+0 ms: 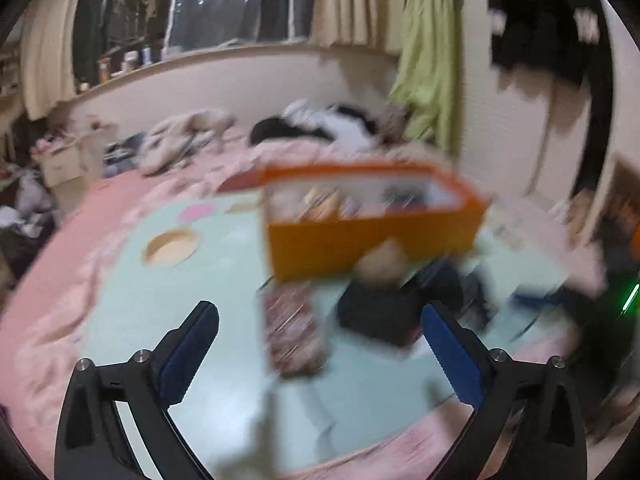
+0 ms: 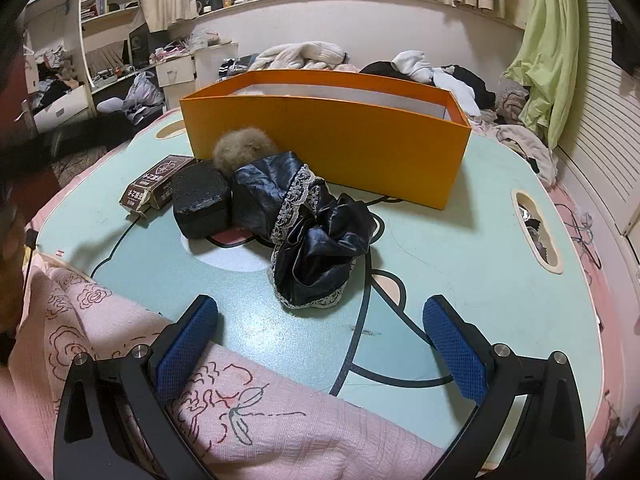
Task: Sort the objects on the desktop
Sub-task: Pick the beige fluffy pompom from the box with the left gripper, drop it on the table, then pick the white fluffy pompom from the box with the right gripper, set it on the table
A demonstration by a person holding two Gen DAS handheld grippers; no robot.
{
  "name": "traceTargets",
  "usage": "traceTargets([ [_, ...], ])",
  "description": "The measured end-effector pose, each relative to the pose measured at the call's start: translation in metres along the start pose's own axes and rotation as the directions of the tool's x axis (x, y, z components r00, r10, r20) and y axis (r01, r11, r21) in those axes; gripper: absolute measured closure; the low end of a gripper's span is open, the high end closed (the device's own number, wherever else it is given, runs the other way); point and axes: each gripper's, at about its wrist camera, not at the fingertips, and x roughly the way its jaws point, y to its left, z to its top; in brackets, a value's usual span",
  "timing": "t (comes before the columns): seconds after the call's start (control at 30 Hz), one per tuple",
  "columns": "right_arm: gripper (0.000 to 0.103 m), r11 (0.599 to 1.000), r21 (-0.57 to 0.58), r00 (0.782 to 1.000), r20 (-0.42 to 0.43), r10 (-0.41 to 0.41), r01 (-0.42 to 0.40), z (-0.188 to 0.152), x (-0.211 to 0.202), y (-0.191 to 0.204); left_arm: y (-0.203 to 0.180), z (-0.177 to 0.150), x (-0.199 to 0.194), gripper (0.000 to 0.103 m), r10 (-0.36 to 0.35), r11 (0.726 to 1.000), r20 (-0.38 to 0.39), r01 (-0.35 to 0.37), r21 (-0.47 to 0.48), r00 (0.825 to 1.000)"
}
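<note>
An orange box (image 2: 336, 148) stands open on the pale green table (image 2: 480, 264); it also shows, blurred, as the orange box (image 1: 372, 236) in the left wrist view. In front of it lie a brown printed carton (image 2: 154, 188), a black case (image 2: 202, 204), a tan fur ball (image 2: 240, 152) and a dark satin cloth with lace trim (image 2: 316, 236). The left view shows the carton (image 1: 294, 328), the case (image 1: 376, 316) and the fur ball (image 1: 384, 260) smeared by motion. My left gripper (image 1: 320, 344) is open above the table with nothing gripped. My right gripper (image 2: 320, 340) is open near the front edge, short of the cloth.
A pink flowered blanket (image 2: 140, 360) covers the table's near edge. The table has a slot cut-out (image 2: 536, 232) at the right and a round hole (image 1: 172, 246) at the left. Clothes are heaped behind the box (image 2: 424, 68); a green garment (image 2: 552, 52) hangs at the right.
</note>
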Motion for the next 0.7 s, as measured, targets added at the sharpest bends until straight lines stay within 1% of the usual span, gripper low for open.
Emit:
traceTargets([
  [0.07,0.001,1.0,0.0,1.0,0.0,0.0,0.0,0.001,-0.001,-0.001,0.006,-0.017,0.023,0.001,0.003,1.0,-0.118,-0.001,0.01,0.993],
  [0.1,0.001,1.0,0.0,1.0,-0.001,0.0,0.0,0.0,0.0,-0.002,0.009,-0.025,0.04,0.001,0.004,1.0,-0.205,-0.004,-0.002,0.979],
  [0.13,0.001,1.0,0.0,1.0,-0.001,0.0,0.0,0.001,-0.001,-0.002,0.012,-0.026,0.043,0.0,0.006,1.0,-0.184,-0.009,-0.017,0.983],
  [0.2,0.001,1.0,-0.005,1.0,-0.001,-0.006,0.006,0.001,-0.003,-0.004,0.017,-0.024,0.053,0.0,0.008,1.0,-0.199,-0.012,-0.017,0.98],
  [0.3,0.001,1.0,-0.001,1.0,-0.002,-0.004,0.004,-0.007,0.002,-0.003,0.026,-0.026,0.067,0.0,0.008,1.0,-0.191,-0.012,-0.02,0.982],
  [0.4,0.002,1.0,0.003,1.0,0.006,0.007,-0.007,-0.011,-0.013,-0.002,0.033,-0.025,0.08,0.0,0.006,1.0,-0.187,-0.01,-0.021,0.982],
  [0.43,0.006,1.0,0.004,0.999,0.029,0.028,-0.028,-0.003,-0.035,0.007,0.031,-0.027,0.073,0.0,0.007,1.0,-0.187,-0.011,-0.02,0.982],
  [0.47,0.007,0.998,0.005,0.996,0.059,0.061,-0.062,0.002,-0.045,0.006,0.03,-0.028,0.072,0.0,0.007,1.0,-0.187,-0.011,-0.019,0.982],
  [0.5,0.007,0.995,0.014,0.992,0.085,0.097,-0.099,0.018,-0.066,0.001,0.031,-0.029,0.072,0.0,0.008,1.0,-0.187,-0.012,-0.018,0.982],
  [0.53,0.007,0.985,0.046,0.981,0.115,0.158,-0.164,0.038,-0.077,0.0,0.032,-0.029,0.072,0.0,0.008,1.0,-0.186,-0.012,-0.018,0.982],
  [0.57,0.008,0.965,0.095,0.963,0.146,0.228,-0.243,0.054,-0.084,-0.004,0.032,-0.03,0.071,0.0,0.008,1.0,-0.186,-0.011,-0.018,0.982],
  [0.6,0.012,0.946,0.127,0.947,0.163,0.275,-0.297,0.07,-0.088,-0.008,0.031,-0.031,0.071,0.0,0.007,1.0,-0.186,-0.011,-0.018,0.983],
  [0.63,0.022,0.917,0.168,0.927,0.168,0.335,-0.362,0.09,-0.088,-0.013,0.031,-0.031,0.071,0.0,0.007,1.0,-0.185,-0.011,-0.018,0.983],
  [0.67,0.027,0.897,0.199,0.917,0.149,0.37,-0.395,0.109,-0.083,-0.014,0.031,-0.031,0.07,0.0,0.007,1.0,-0.186,-0.01,-0.018,0.983],
  [0.7,0.035,0.88,0.23,0.909,0.112,0.401,-0.416,0.128,-0.072,-0.014,0.031,-0.032,0.07,0.0,0.007,1.0,-0.185,-0.011,-0.017,0.983],
])
